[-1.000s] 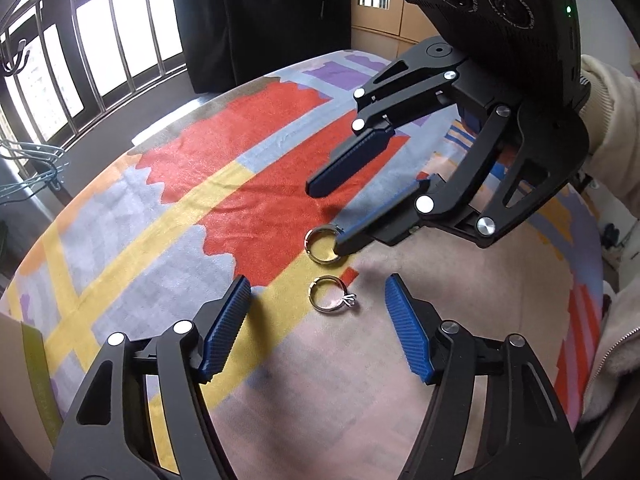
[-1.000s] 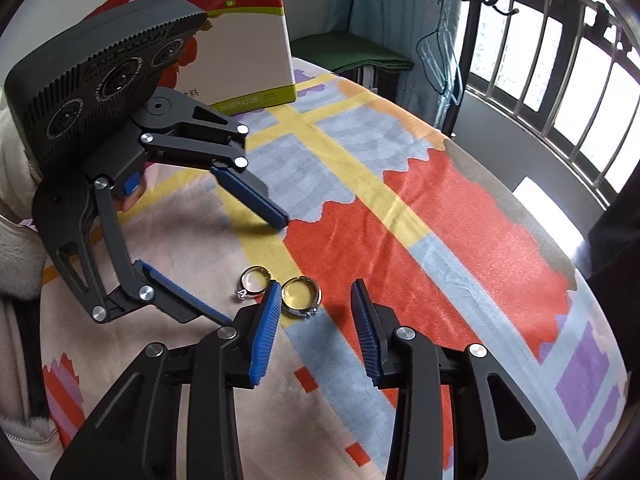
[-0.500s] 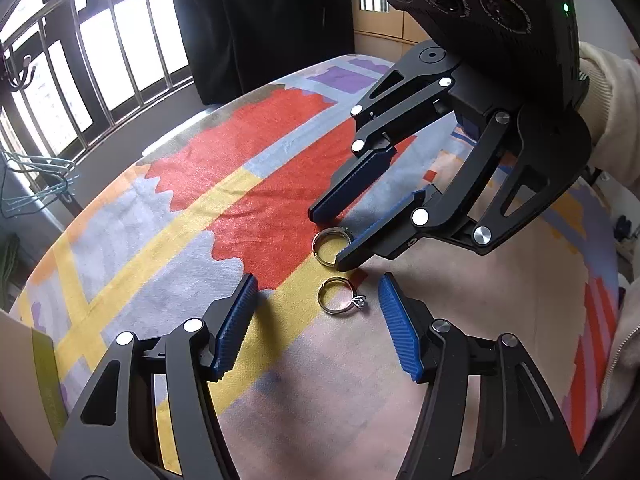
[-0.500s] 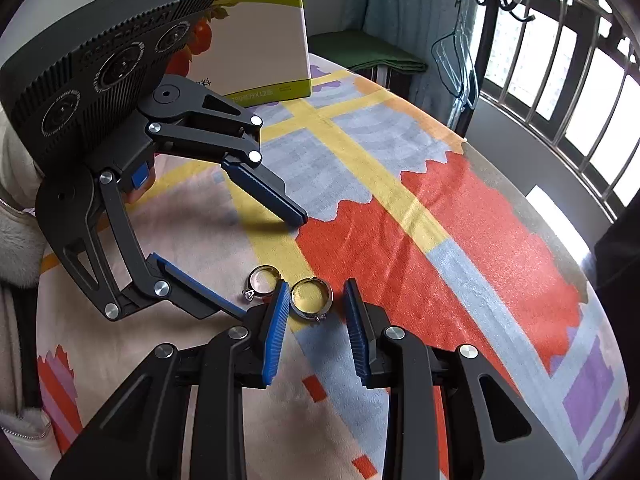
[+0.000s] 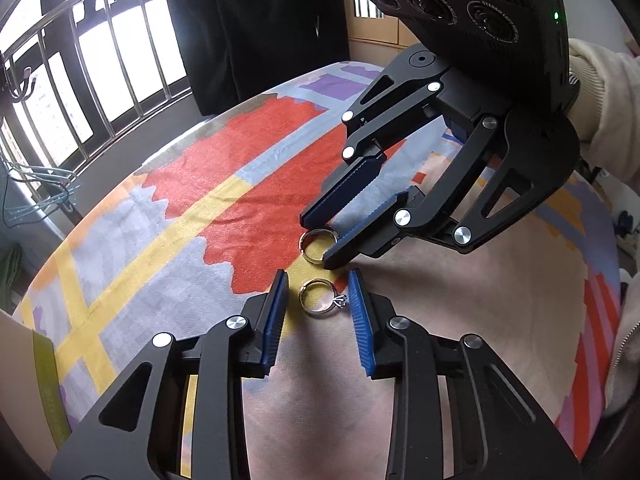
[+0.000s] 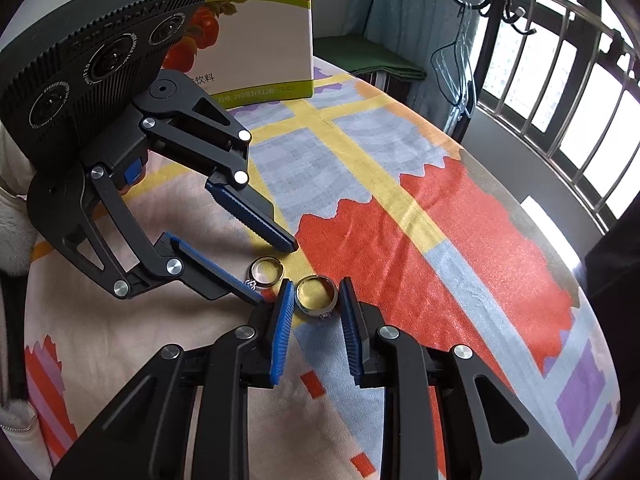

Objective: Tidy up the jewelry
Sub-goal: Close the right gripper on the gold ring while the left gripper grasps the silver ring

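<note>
Two silver rings lie close together on the colourful tablecloth (image 5: 260, 184). The ring with a small stone (image 5: 318, 313) sits between the blue pads of my left gripper (image 5: 317, 280), whose jaws are closing; a gap still shows on each side. The same ring (image 6: 267, 259) appears in the right wrist view under the left gripper (image 6: 272, 272). The plain wide band (image 6: 314, 310) lies between the pads of my right gripper (image 6: 316, 286), which is also closing, with only slivers of space left. In the left wrist view the band (image 5: 304, 246) sits between the right gripper's (image 5: 320, 240) tips.
A printed carton (image 6: 260, 40) stands at the table's far edge. A balcony railing (image 6: 560, 80) and a rack with wire hangers (image 5: 36, 188) lie beyond the round table edge. A cream sleeve (image 5: 600, 100) holds the right gripper.
The left jaws have narrowed sharply around the stone ring. The right jaws have narrowed around the plain band. Both hands have stayed almost where they were, and the rings have not moved.
</note>
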A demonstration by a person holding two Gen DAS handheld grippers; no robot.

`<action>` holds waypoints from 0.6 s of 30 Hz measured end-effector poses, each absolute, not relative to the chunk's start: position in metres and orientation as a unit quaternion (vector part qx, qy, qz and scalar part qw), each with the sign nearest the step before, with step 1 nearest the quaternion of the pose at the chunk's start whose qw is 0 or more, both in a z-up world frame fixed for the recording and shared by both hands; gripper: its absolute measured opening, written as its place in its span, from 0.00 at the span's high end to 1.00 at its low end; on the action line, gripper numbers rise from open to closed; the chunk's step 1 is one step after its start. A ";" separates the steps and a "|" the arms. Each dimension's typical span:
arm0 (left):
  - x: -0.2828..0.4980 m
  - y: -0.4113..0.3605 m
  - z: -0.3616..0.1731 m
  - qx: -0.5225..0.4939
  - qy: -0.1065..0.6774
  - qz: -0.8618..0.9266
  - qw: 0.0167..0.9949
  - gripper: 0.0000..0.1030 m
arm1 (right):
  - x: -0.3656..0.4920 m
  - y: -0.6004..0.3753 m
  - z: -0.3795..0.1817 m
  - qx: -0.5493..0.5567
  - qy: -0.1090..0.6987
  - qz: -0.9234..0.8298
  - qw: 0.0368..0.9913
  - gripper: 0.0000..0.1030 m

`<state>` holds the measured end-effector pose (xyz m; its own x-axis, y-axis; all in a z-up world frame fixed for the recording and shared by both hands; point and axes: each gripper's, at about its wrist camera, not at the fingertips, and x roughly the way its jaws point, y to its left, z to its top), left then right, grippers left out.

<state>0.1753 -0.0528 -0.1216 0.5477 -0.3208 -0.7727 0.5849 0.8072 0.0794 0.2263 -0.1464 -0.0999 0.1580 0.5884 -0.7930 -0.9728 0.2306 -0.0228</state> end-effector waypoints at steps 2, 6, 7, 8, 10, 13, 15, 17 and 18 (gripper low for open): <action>0.174 -0.051 -0.122 0.160 0.397 -0.262 0.865 0.71 | 0.226 -0.147 -0.100 -0.282 0.340 0.552 0.707 0.78; 0.172 -0.051 -0.121 0.156 0.396 -0.258 0.867 0.73 | 0.225 -0.148 -0.100 -0.280 0.337 0.550 0.711 0.78; 0.173 -0.051 -0.121 0.155 0.396 -0.259 0.867 0.75 | 0.225 -0.148 -0.100 -0.279 0.337 0.549 0.712 0.78; 0.172 -0.051 -0.121 0.155 0.396 -0.260 0.867 0.76 | 0.225 -0.148 -0.100 -0.278 0.337 0.548 0.713 0.78; 0.170 -0.051 -0.121 0.156 0.395 -0.260 0.867 0.78 | 0.225 -0.148 -0.100 -0.277 0.339 0.547 0.714 0.78; 0.172 -0.052 -0.121 0.150 0.399 -0.257 0.867 0.78 | 0.224 -0.149 -0.100 -0.272 0.342 0.547 0.714 0.78; 0.171 -0.053 -0.120 0.152 0.403 -0.255 0.866 0.78 | 0.224 -0.151 -0.100 -0.266 0.345 0.548 0.715 0.78; 0.169 -0.053 -0.118 0.154 0.403 -0.256 0.865 0.78 | 0.223 -0.152 -0.098 -0.263 0.345 0.546 0.717 0.78; 0.168 -0.052 -0.117 0.155 0.403 -0.256 0.865 0.78 | 0.223 -0.152 -0.096 -0.260 0.345 0.546 0.718 0.78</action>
